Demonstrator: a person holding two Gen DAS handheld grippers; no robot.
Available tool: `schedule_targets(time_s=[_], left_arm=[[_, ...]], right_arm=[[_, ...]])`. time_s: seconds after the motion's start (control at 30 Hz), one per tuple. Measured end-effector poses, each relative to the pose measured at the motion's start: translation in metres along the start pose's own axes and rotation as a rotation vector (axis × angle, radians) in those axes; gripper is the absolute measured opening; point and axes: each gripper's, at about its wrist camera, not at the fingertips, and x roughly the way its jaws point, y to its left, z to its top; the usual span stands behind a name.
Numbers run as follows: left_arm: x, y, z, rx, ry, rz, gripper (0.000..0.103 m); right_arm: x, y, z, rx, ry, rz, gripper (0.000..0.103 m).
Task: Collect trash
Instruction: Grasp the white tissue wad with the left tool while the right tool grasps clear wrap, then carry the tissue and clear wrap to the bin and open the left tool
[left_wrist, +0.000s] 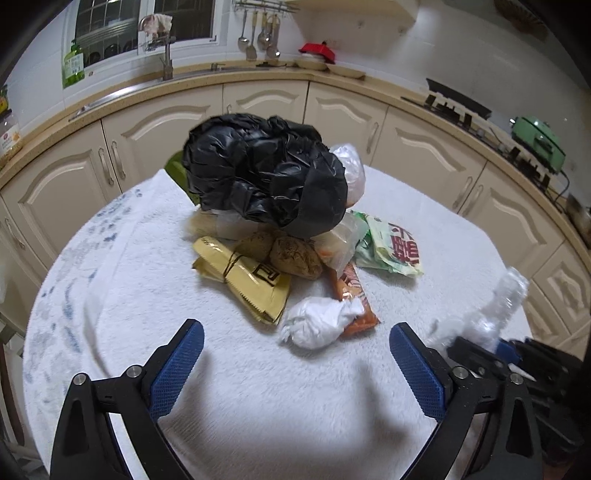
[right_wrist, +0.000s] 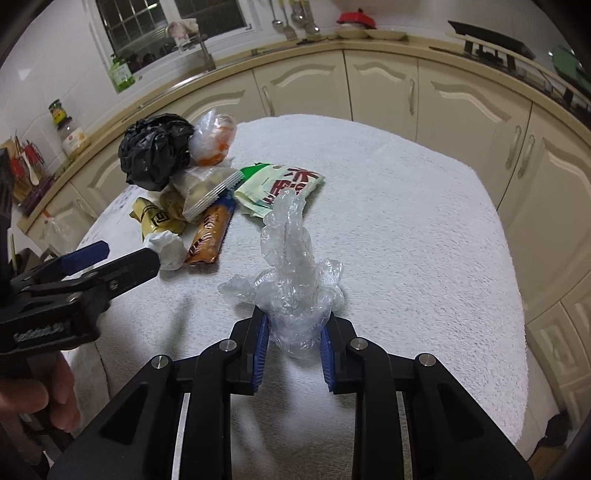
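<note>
Right gripper (right_wrist: 294, 345) is clamped on a crumpled clear plastic film wad (right_wrist: 295, 269); the wad sticks up and forward out of the jaws, long axis roughly along the fingers, over the white towel-covered tabletop (right_wrist: 424, 240). Left gripper (left_wrist: 295, 354) is wide open and holds nothing, hovering low over the tabletop. Key relation: the white knotted tissue bundle (left_wrist: 319, 325) lies just ahead of the left gripper, slightly right of its centreline, long axis running across the jaw gap, so left is clearly the nearer gripper for it. Touching the bundle's far side is an orange snack wrapper (left_wrist: 352, 295), with a yellow-tan folded wrapper (left_wrist: 247, 280) just to the left. Further ahead is the rest of the pile: brown lumpy pieces (left_wrist: 291, 254), a green-and-white printed packet (left_wrist: 395, 247), and a crumpled black plastic bag (left_wrist: 266, 170) on top at the back. My read: next pick is the tissue bundle, straight advance and close; the risk is snagging the orange wrapper edge with the right-side finger.
</note>
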Motion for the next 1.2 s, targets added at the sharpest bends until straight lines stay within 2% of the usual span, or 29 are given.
schedule_targets(time_s=[0.03,0.13,0.2,0.47,0.73,1.2], left_arm=[[0.006,0.000,0.002,-0.009,0.007,-0.001,0.092],[0.020,0.001,0.004,-0.037,0.029,-0.012,0.075],[0.029,0.003,0.004,-0.056,0.050,-0.036,0.055],[0.027,0.025,-0.009,-0.106,0.038,-0.105,0.032],[0.014,0.045,-0.018,-0.106,0.013,-0.130,0.030],[-0.060,0.034,-0.036,-0.005,-0.106,-0.140,0.031]], right_arm=[[-0.001,-0.001,-0.001,0.003,0.000,0.000,0.024],[-0.001,-0.005,0.000,0.014,-0.002,0.005,0.024],[-0.002,-0.006,0.000,0.017,-0.003,0.008,0.024],[-0.007,-0.007,-0.003,0.029,-0.008,0.022,0.024],[-0.017,-0.007,-0.007,0.041,-0.018,0.029,0.024],[-0.052,-0.008,-0.013,0.057,-0.079,0.022,0.024]])
